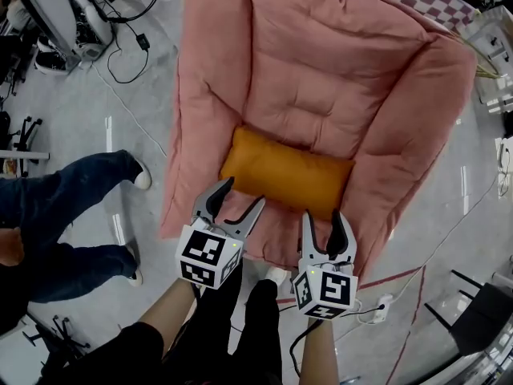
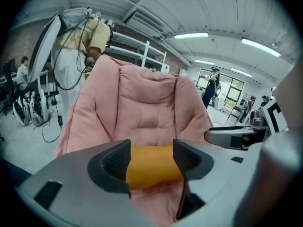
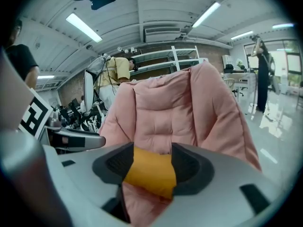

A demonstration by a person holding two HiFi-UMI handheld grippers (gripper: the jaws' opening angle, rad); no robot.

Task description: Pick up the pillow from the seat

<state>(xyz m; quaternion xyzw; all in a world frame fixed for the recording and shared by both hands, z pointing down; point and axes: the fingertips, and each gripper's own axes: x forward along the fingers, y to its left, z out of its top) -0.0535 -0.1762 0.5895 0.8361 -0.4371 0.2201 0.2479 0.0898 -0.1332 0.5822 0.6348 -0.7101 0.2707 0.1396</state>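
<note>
An orange pillow [image 1: 288, 171] lies across the seat of a pink padded armchair [image 1: 321, 62], near its front edge. My left gripper [image 1: 243, 195] hovers just in front of the pillow's left half with its jaws wide apart and nothing between the pads. My right gripper [image 1: 321, 217] hangs in front of the pillow's right half, also open and apart from it. In the left gripper view the pillow [image 2: 151, 167] shows beyond the gap between the dark pads [image 2: 116, 162]. The right gripper view frames the pillow [image 3: 151, 171] the same way.
A person's legs in jeans [image 1: 72, 215] stand on the grey floor left of the chair. Cables and equipment [image 1: 64, 14] lie at the top left. A power strip [image 1: 377, 307] and a black stand [image 1: 481, 319] sit at the lower right. Another person [image 2: 92, 37] stands behind the chair.
</note>
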